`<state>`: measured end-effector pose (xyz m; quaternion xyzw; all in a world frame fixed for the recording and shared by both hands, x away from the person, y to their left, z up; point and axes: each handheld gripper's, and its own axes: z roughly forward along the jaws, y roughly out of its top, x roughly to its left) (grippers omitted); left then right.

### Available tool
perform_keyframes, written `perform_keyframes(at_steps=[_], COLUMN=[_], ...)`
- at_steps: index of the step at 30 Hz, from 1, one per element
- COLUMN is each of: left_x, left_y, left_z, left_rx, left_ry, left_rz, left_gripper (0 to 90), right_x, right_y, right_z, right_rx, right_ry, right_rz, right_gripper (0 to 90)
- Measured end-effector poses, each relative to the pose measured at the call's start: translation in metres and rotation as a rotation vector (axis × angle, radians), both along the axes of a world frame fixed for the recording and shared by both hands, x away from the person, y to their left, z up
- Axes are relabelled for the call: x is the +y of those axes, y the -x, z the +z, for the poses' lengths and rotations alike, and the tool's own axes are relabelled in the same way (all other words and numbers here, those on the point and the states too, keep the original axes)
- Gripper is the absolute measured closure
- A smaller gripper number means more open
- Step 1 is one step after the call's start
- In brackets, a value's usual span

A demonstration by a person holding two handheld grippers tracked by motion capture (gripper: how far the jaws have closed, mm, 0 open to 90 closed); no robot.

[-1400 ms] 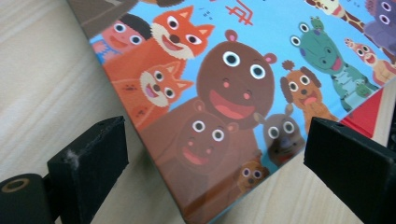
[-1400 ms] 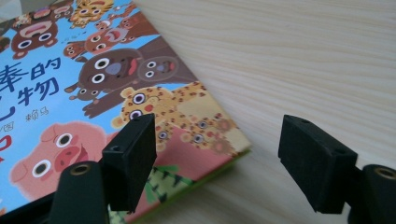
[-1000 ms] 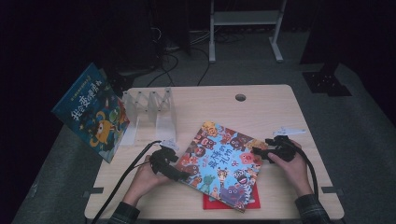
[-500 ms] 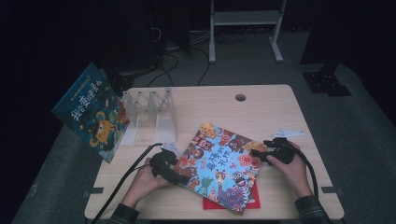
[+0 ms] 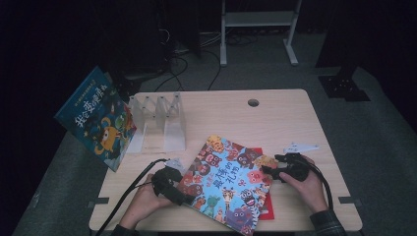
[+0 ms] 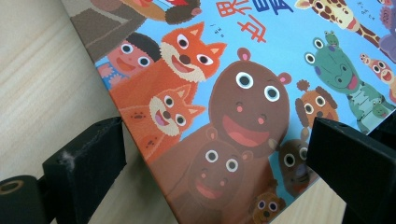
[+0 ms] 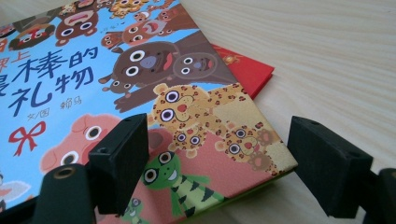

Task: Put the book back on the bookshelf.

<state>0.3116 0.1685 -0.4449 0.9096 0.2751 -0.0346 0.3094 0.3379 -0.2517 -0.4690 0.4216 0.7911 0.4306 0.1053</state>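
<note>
A picture book [image 5: 226, 184] with cartoon animals on a blue cover lies askew near the table's front, on top of a red book [image 5: 268, 212]. My left gripper [image 5: 172, 191] is at its left edge. In the left gripper view the jaws stand open on either side of that edge [image 6: 215, 158], with the cover [image 6: 252, 93] between them. My right gripper [image 5: 274, 173] is at the book's right corner. In the right gripper view it is open [image 7: 224, 163] around the leopard-print corner [image 7: 210, 116]. The red book [image 7: 243, 70] shows beyond.
A clear plastic book rack [image 5: 157, 120] stands at the table's back left. A second blue picture book [image 5: 96, 118] leans off the table's left side by it. A small white part [image 5: 299, 147] lies near the right gripper. The desk has a cable hole [image 5: 253, 103].
Both grippers have moved slightly toward the table's front, and the right one has closed in on the book's right corner. The book has barely shifted.
</note>
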Motion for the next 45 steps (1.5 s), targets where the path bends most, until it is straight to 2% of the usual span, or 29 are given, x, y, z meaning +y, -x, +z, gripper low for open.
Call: perform_keyframes(at_steps=[5,7,12,14,18,22,27,37,45], left_x=[0.003,0.003,0.005,0.005,0.004,0.001,-0.001,-0.007,-0.007], left_y=[-0.008,-0.012,-0.023,-0.027,-0.036,-0.043,-0.048,-0.051,-0.051], left_z=[0.003,0.004,0.006,0.007,0.005,0.001,0.000,-0.004,-0.005], left_rx=[-0.024,-0.027,-0.037,-0.039,-0.036,-0.028,-0.024,-0.014,-0.009], left_ry=[0.020,0.019,0.024,0.023,0.031,0.020,0.028,0.028,0.032], left_rz=[0.025,0.030,0.057,0.060,0.072,0.080,0.083,0.071,0.069], left_gripper=[4.5,4.3,4.3,4.3,4.3,3.3,2.9,2.6,2.6], right_x=[0.000,0.000,-0.003,-0.005,-0.009,-0.009,-0.008,0.001,0.005], right_y=[0.002,0.003,0.009,0.014,0.026,0.038,0.053,0.080,0.081], right_z=[0.000,0.002,0.008,0.012,0.017,0.017,0.016,0.005,0.005], right_rx=[-0.008,-0.021,-0.071,-0.088,-0.100,-0.068,-0.058,0.003,-0.002], right_ry=[0.005,0.022,0.072,0.063,0.056,0.053,0.049,0.044,0.035], right_rz=[0.010,0.013,-0.007,-0.009,0.029,0.097,0.161,0.248,0.265], right_gripper=[20.7,21.8,33.4,36.9,53.1,69.6,87.5,89.3,89.3])
